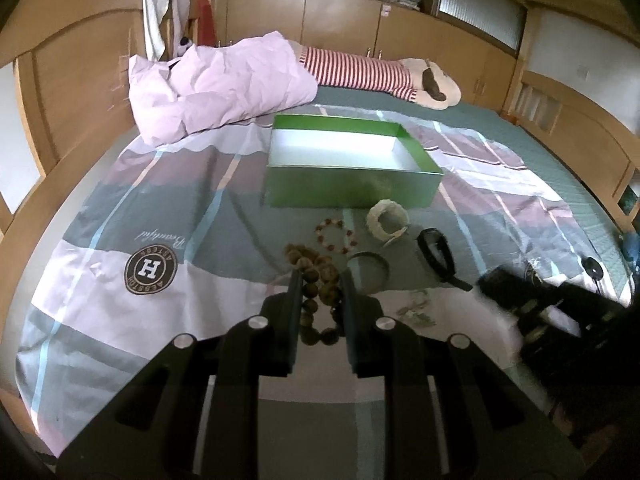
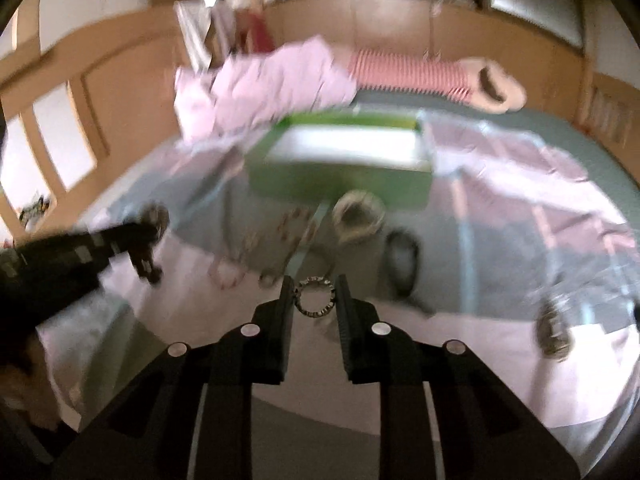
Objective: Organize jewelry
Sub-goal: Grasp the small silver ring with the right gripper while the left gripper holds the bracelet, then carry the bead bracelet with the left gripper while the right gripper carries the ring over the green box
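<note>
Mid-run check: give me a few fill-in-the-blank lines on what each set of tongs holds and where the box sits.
1. The left tongs close on a string of large ____ beads.
2. The right tongs hold a small metal ____.
3. The green box lies open, and its inside is ____.
4. The white bracelet lies just in front of the ____.

Missing words: brown; ring; empty; box

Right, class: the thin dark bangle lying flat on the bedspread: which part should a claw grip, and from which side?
Probably pinch the thin dark bangle by its right arc, one claw finger inside the hoop, one outside, coming from above. It lies flat on the bedspread, so no edge offers a sideways pinch; that arc is clear of the brown beads.
</note>
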### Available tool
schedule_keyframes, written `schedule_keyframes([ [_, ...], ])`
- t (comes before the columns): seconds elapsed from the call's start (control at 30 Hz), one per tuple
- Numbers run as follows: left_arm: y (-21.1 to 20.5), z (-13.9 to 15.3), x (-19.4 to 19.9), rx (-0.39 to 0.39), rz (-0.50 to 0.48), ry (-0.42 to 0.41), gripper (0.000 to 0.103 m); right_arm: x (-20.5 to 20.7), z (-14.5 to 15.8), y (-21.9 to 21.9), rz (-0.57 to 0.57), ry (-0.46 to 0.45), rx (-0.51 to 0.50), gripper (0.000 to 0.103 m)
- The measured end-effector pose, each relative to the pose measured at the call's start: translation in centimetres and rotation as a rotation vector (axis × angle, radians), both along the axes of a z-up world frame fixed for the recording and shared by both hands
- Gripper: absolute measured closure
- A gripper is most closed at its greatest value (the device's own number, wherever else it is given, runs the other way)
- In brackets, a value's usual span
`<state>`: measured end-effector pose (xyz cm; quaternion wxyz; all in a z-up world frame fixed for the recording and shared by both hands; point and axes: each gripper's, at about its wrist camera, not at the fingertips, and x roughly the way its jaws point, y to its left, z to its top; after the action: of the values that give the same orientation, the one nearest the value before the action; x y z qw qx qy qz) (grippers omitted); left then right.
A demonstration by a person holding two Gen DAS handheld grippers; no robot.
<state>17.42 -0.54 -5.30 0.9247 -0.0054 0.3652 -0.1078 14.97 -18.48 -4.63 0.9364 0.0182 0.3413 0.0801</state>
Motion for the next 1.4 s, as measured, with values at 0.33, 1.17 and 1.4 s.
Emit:
schedule_keyframes([
  [0.33,-2.2,3.5,-1.4,0.014,-0.038,-0.075,0.084,-2.0,5.2,-2.8,-0.082,-0.146,-0.004,0.082],
  [1.17,-4.0,2.8,-0.4,0.011,-0.028,-0.079,0.084,-2.1,4.6,-5.8,-0.133,-0.158,0.02,0.082],
  [1.4,-3.7,2.7,-0.5,0.012,-0.023,-0.077,0.084,-2.2,4.6,-5.8,-0.135,-0.156,0.019,0.082],
])
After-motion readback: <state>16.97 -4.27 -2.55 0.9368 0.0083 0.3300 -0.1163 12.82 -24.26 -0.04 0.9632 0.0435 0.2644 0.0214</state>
